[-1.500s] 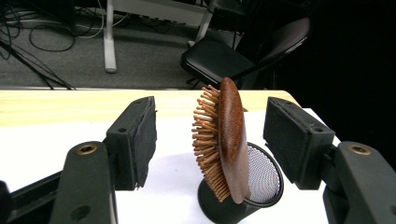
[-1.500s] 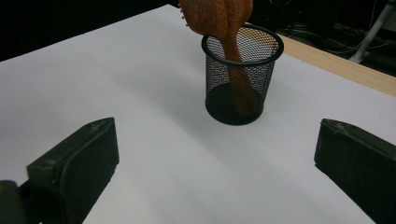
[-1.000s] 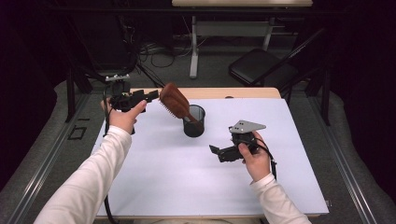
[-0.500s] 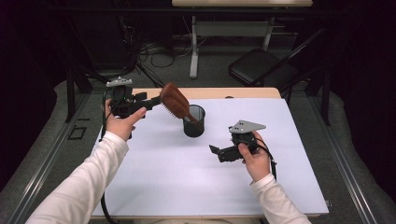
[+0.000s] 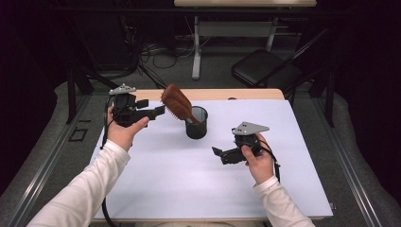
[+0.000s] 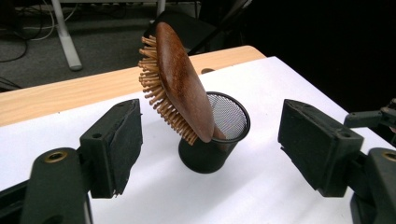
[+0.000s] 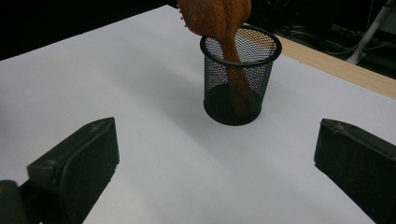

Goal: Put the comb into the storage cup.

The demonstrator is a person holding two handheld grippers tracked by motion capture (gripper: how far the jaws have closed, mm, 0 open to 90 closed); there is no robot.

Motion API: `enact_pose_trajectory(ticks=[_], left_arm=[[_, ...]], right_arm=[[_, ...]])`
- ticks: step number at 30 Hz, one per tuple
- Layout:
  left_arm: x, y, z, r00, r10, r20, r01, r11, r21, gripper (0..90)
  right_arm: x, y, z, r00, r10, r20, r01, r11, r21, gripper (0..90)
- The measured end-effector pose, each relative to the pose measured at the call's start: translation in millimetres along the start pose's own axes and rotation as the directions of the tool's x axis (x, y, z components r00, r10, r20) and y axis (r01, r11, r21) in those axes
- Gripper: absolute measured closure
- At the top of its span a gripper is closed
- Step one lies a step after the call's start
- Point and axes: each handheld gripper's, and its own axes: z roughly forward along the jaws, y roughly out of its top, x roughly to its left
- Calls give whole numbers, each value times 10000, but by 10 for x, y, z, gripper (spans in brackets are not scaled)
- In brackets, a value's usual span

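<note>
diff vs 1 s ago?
The left gripper has let go of the wooden hairbrush: its jaws have just been opening and now stand apart, drawn back to the left, nothing between them. The brush leans handle-down in the mesh cup. Right gripper, open, and cup stayed put.

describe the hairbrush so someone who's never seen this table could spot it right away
On the white table top, look toward the far edge for the small black mesh cup. The hairbrush stands in it handle down and leans out toward the left gripper. It is the only brown wooden thing there, an oval head with pale wooden bristles.
</note>
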Motion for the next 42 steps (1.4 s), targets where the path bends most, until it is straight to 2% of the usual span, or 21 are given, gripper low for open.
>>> enact_pose_trajectory(ticks=[11,17,21,24,30,35,42], left_arm=[[-51,-64,-48,9994,115,319,-116,9999,35,159],[-86,-121,-62,9989,167,443,-171,9998,91,159],[-102,-164,-68,9979,18,642,-17,10000,-13,158],[-117,-200,-75,9962,295,824,-292,9996,-53,158],[-153,-263,-82,9954,577,769,-580,9983,19,158],[-181,-339,-100,9922,854,912,-858,9963,-3,158],[-256,-475,-128,9818,1251,1431,-1268,9919,26,158]], right_arm=[[-2,3,-6,10000,36,30,-36,10000,-48,0],[1,3,-6,10000,14,18,-14,10000,-29,0],[2,3,-6,10000,18,30,-18,10000,-19,0],[0,4,-8,10000,7,43,-7,10000,-26,0],[2,5,-14,10000,19,56,-18,10000,-28,0],[-7,5,-20,10000,23,52,-23,10000,-40,0],[3,8,-21,10000,40,-2,-40,10000,-33,0]])
